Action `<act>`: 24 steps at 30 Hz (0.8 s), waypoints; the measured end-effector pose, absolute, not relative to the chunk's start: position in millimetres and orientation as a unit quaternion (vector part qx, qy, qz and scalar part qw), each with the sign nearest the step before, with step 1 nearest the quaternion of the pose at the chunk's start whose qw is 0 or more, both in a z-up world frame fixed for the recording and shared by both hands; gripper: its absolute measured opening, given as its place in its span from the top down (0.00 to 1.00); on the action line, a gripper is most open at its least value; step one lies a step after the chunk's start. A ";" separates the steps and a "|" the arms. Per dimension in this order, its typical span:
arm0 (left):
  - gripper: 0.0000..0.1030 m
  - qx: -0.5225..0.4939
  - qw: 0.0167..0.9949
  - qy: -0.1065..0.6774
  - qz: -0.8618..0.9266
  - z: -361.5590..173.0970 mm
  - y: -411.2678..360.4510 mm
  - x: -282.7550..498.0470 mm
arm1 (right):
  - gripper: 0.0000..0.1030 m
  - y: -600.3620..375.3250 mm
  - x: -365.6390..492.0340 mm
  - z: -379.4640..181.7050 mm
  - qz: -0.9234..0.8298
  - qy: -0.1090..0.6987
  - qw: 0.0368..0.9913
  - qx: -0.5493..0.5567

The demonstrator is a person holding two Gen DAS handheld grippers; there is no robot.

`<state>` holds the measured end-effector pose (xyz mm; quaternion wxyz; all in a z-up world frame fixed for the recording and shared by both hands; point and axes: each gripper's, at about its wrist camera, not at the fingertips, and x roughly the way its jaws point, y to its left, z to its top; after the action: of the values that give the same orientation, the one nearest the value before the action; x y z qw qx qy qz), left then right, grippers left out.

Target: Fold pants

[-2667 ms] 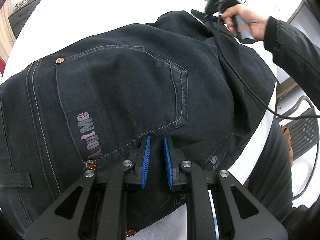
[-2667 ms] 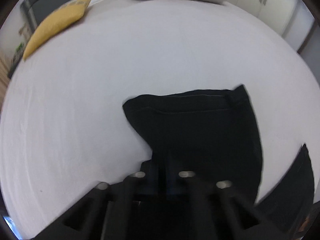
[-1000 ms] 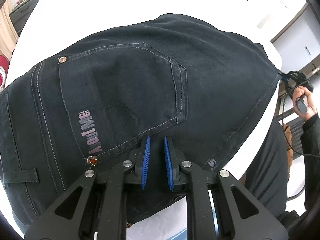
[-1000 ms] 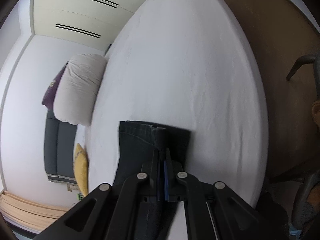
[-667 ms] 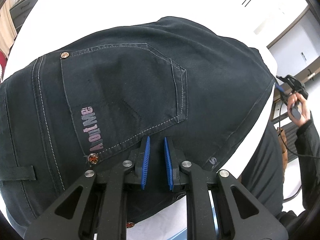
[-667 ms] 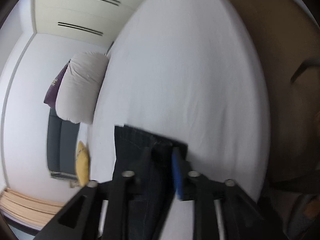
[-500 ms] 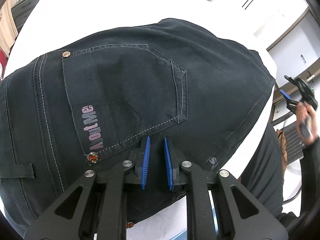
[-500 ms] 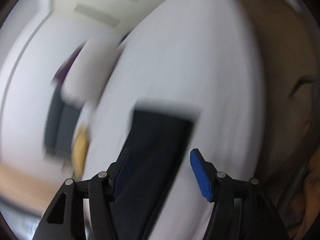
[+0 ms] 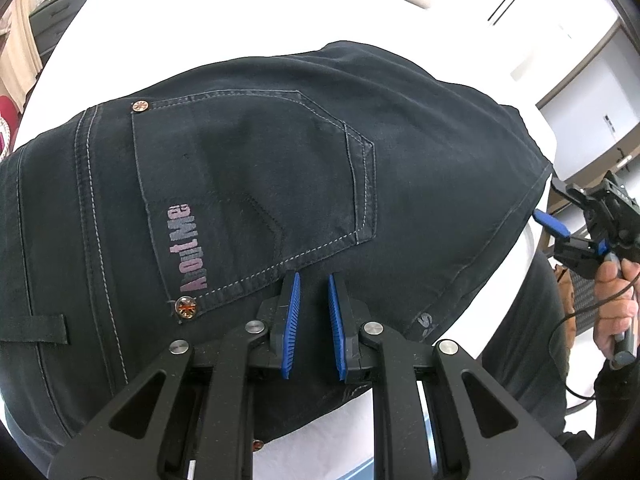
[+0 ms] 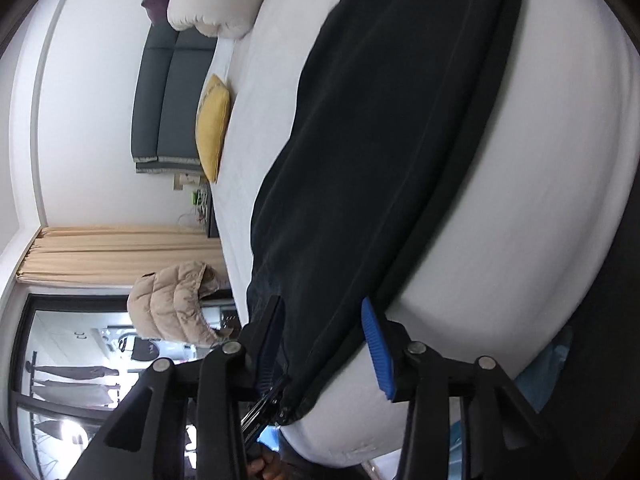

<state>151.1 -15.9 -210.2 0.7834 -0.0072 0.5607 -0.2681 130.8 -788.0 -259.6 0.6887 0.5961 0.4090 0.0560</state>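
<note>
Dark denim pants (image 9: 256, 200) lie flat on a white bed (image 9: 248, 12), seat side up with a stitched back pocket (image 9: 248, 188) showing. My left gripper (image 9: 312, 284) is narrowly open just above the fabric below the pocket, gripping nothing. My right gripper (image 9: 560, 228) shows at the far right of the left wrist view, off the bed edge, open and empty. In the right wrist view the right gripper (image 10: 320, 312) is wide open, with the folded pants (image 10: 380, 140) running away along the bed edge (image 10: 520, 200).
A white pillow (image 10: 224, 0), a yellow cushion (image 10: 212, 124) and a grey headboard (image 10: 168, 80) are at the bed's far end. A beige puffer jacket (image 10: 172, 304) and curtains (image 10: 120, 256) stand beyond the bed. The person's dark-clothed body (image 9: 532, 340) is at the bed's near edge.
My right gripper let go of the pant end, opened wide and swung off the bed edge to the right. The pants now lie flat. My left gripper stayed in place.
</note>
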 end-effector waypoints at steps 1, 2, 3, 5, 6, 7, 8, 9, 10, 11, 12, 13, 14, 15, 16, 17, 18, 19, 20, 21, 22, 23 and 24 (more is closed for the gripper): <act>0.86 -0.007 0.784 0.560 -0.268 -210.1 -15.6 150.7 | 0.56 -784.7 133.0 -260.8 0.057 0.412 0.686 0.597; 0.86 -0.006 0.784 0.560 -0.268 -209.5 -15.0 150.3 | 0.56 -781.7 136.2 -263.0 0.055 0.418 0.684 0.595; 0.86 -0.005 0.783 0.561 -0.268 -208.9 -14.8 149.7 | 0.56 -779.5 133.2 -267.9 0.053 0.425 0.681 0.594; 0.86 -0.004 0.783 0.561 -0.268 -208.4 -14.1 150.0 | 0.56 -774.5 136.6 -273.9 0.053 0.432 0.673 0.598; 0.86 -0.005 0.783 0.561 -0.268 -208.3 -14.0 150.3 | 0.56 -771.1 140.3 -275.4 0.054 0.437 0.671 0.597; 0.86 -0.007 0.783 0.561 -0.268 -208.2 -13.4 150.5 | 0.56 -768.1 142.9 -276.1 0.054 0.440 0.671 0.595; 0.86 -0.008 0.783 0.561 -0.268 -208.1 -12.9 150.4 | 0.56 -765.9 145.5 -276.2 0.055 0.443 0.671 0.592; 0.86 -0.008 0.783 0.562 -0.267 -208.0 -13.1 150.5 | 0.57 -762.9 149.0 -276.6 0.055 0.448 0.670 0.589; 0.86 -0.007 0.783 0.561 -0.266 -207.6 -13.3 150.2 | 0.57 -757.7 151.9 -278.4 0.054 0.451 0.669 0.588; 0.86 -0.005 0.784 0.561 -0.266 -207.4 -13.6 150.0 | 0.57 -754.6 155.9 -278.4 0.056 0.451 0.669 0.589; 0.86 -0.005 0.784 0.561 -0.266 -207.3 -14.2 149.7 | 0.61 -752.3 157.4 -279.6 0.060 0.452 0.669 0.587; 0.86 -0.004 0.784 0.561 -0.266 -207.1 -14.6 149.5 | 0.66 -749.6 158.6 -280.3 0.062 0.454 0.670 0.584; 0.86 -0.004 0.784 0.561 -0.266 -206.8 -14.9 149.5 | 0.81 -746.2 160.6 -279.9 0.066 0.457 0.673 0.578; 0.86 -0.003 0.784 0.561 -0.266 -206.8 -14.9 149.4 | 0.94 -742.5 162.1 -279.6 0.068 0.463 0.676 0.569; 0.86 -0.001 0.783 0.562 -0.267 -206.1 -15.4 148.4 | 0.94 -740.6 161.8 -279.4 0.065 0.464 0.681 0.564; 0.86 0.002 0.783 0.562 -0.267 -205.5 -15.7 147.7 | 0.95 -739.1 159.9 -279.8 0.059 0.465 0.686 0.557; 0.86 0.006 0.782 0.563 -0.268 -205.1 -17.1 147.1 | 0.96 -739.0 157.5 -280.5 0.056 0.467 0.688 0.553; 0.86 0.012 0.782 0.563 -0.269 -203.8 -17.3 145.2 | 0.97 -740.7 153.3 -281.9 0.054 0.467 0.687 0.554; 0.86 0.016 0.782 0.563 -0.269 -202.7 -18.2 144.2 | 0.97 -742.4 148.4 -283.9 0.052 0.467 0.684 0.557; 0.86 0.021 0.781 0.562 -0.269 -202.0 -17.4 142.5 | 0.98 -744.3 143.4 -285.8 0.053 0.466 0.683 0.560; 0.86 0.023 0.782 0.561 -0.270 -201.3 -15.5 140.2 | 0.98 -746.0 139.4 -287.4 0.053 0.464 0.683 0.561; 0.86 0.020 0.782 0.561 -0.270 -201.4 -14.2 139.3 | 0.98 -746.2 136.9 -289.3 0.054 0.463 0.682 0.564; 0.86 0.016 0.783 0.561 -0.269 -201.6 -13.0 139.0 | 0.97 -746.1 137.0 -290.7 0.054 0.462 0.682 0.564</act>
<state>139.0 -13.0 -201.6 0.7825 0.0158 0.5611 -0.2693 137.0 -746.1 -290.7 0.6824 0.5641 0.4619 0.0539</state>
